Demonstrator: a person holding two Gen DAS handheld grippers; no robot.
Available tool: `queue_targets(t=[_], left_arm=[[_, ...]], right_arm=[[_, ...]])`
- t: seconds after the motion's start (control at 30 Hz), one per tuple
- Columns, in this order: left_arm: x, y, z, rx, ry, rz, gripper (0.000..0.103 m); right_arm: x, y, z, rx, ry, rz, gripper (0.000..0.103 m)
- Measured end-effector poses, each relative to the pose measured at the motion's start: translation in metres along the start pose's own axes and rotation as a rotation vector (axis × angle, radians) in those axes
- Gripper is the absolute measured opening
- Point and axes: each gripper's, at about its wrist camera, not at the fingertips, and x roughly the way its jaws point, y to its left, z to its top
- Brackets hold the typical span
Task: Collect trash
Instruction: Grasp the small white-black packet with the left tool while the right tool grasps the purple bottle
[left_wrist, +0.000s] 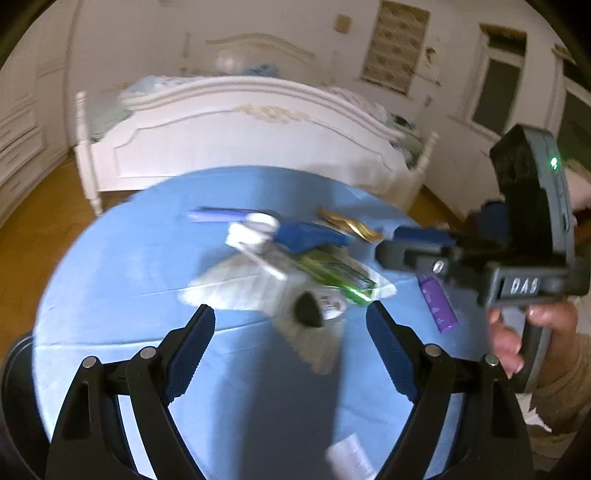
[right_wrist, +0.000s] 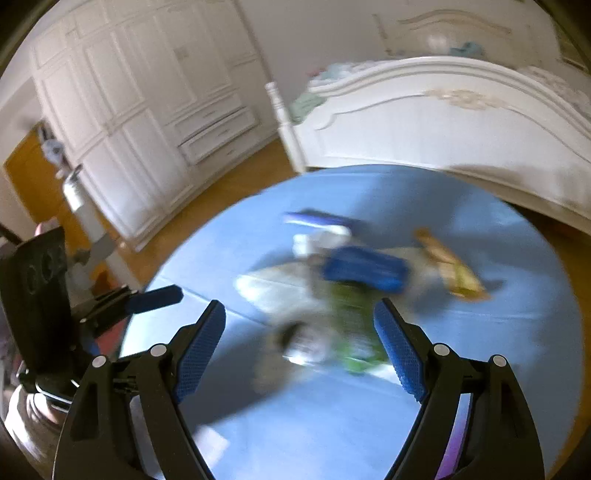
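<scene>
Trash pile (right_wrist: 332, 295) on table (right_wrist: 517, 350) blurred, items unclear.

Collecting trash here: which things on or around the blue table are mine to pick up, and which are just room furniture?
Job:
green wrapper
gold wrapper
purple wrapper
white tissue
blue packet

Just there:
blue table
white bed
white wardrobe

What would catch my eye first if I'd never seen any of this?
Probably the round table under a bright blue cloth, with a blurred heap of litter at its middle, including a shiny green wrapper. Behind it stands an ornate white bed. Two open black grippers with blue pads, left and right, hover above.
</scene>
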Motion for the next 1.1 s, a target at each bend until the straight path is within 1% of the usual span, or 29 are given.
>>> queue_targets(t=[0.1, 0.13, 0.27, 0.37, 0.5, 0.53, 0.57, 0.6, 0.63, 0.67, 0.7, 0.73, 0.77, 0.83, 0.9, 1.0, 1.1], left_arm=[[0.027, -0.018, 0.001, 0.035, 0.061, 0.002, 0.083], [0.03, -0.019, 0.0, 0.041, 0.072, 0.001, 0.083], [0.048, -0.034, 0.0, 0.075, 0.113, -0.018, 0.083], [0.055, -0.035, 0.001, 0.095, 0.132, -0.008, 0.083], [0.063, -0.037, 0.002, 0.112, 0.153, 0.01, 0.083], [0.066, -0.037, 0.002, 0.109, 0.157, 0.016, 0.083], [0.067, -0.039, 0.002, 0.107, 0.159, 0.022, 0.083], [0.069, -0.038, 0.002, 0.106, 0.159, 0.029, 0.083], [0.07, -0.038, 0.003, 0.109, 0.16, 0.034, 0.082], [0.072, -0.038, 0.002, 0.115, 0.161, 0.04, 0.08], [0.074, -0.039, 0.002, 0.12, 0.168, 0.039, 0.074], [0.077, -0.039, 0.002, 0.116, 0.177, 0.031, 0.071], [0.078, -0.038, 0.001, 0.11, 0.177, 0.024, 0.069], [0.078, -0.038, 0.002, 0.112, 0.169, 0.022, 0.065], [0.079, -0.038, 0.002, 0.128, 0.166, 0.045, 0.055], [0.078, -0.038, 0.001, 0.142, 0.165, 0.045, 0.054], [0.076, -0.04, -0.002, 0.158, 0.167, 0.043, 0.054]], right_arm=[[-0.014, -0.027, -0.011, 0.016, 0.0, -0.069, 0.082], [-0.018, -0.036, -0.017, 0.02, 0.01, -0.099, 0.082], [-0.023, -0.057, -0.042, 0.025, 0.063, -0.159, 0.082], [-0.02, -0.064, -0.059, 0.018, 0.101, -0.19, 0.082], [-0.015, -0.062, -0.068, 0.012, 0.123, -0.214, 0.082], [-0.014, -0.063, -0.071, 0.004, 0.128, -0.226, 0.075], [-0.009, -0.061, -0.073, -0.013, 0.149, -0.238, 0.058], [-0.005, -0.059, -0.073, -0.022, 0.169, -0.243, 0.051], [-0.001, -0.057, -0.075, -0.034, 0.185, -0.253, 0.046], [0.0, -0.054, -0.077, -0.054, 0.18, -0.268, 0.045], [0.001, -0.052, -0.079, -0.074, 0.177, -0.29, 0.041], [0.002, -0.049, -0.08, -0.095, 0.174, -0.302, 0.037], [0.002, -0.049, -0.079, -0.094, 0.174, -0.296, 0.033], [0.003, -0.05, -0.079, -0.093, 0.17, -0.291, 0.03], [0.002, -0.051, -0.079, -0.088, 0.165, -0.286, 0.029], [0.0, -0.052, -0.08, -0.069, 0.154, -0.269, 0.027], [-0.004, -0.056, -0.081, -0.036, 0.146, -0.23, 0.026]])
